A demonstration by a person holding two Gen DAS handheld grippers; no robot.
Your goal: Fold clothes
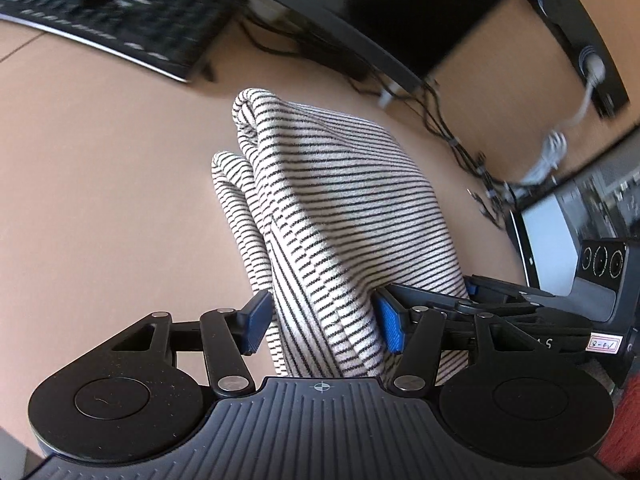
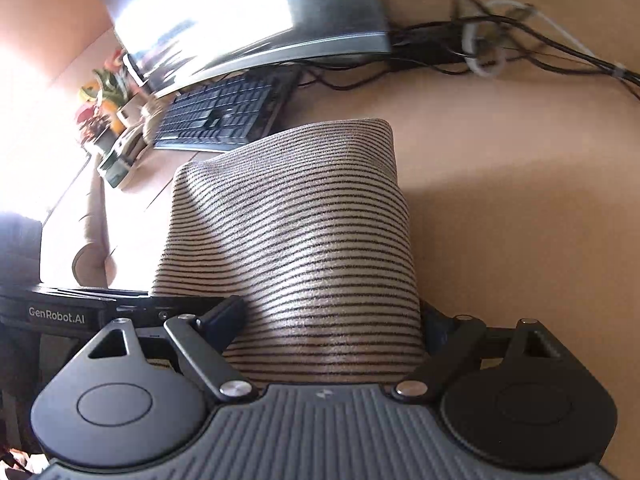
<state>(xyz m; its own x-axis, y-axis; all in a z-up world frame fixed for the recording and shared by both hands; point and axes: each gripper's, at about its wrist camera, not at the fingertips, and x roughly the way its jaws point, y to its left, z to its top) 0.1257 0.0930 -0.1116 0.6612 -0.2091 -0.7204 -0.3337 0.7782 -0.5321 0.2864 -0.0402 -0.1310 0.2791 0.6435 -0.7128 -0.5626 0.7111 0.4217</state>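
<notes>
Between the two blue pads [image 1: 256,322] of the left gripper [image 1: 320,322] runs a bunched fold of the striped garment [image 1: 320,200], cream with thin dark stripes, and the jaws are closed onto it from both sides. From that grip the cloth stretches away over the tan worktop [image 1: 100,200], its far end doubled into rounded folds. Just beside it on the left gripper's right side sits the right gripper [image 1: 520,312], its black linkage close against the same cloth. Seen from the right wrist, the garment [image 2: 296,240] fills the space between the right gripper [image 2: 332,320] fingers, and those jaws press on its two edges. Beyond the cloth lie a black keyboard [image 2: 224,120], a monitor [image 2: 240,20] tilted across the top, and a tangle of cables [image 2: 500,40] on the worktop [image 2: 520,220].
</notes>
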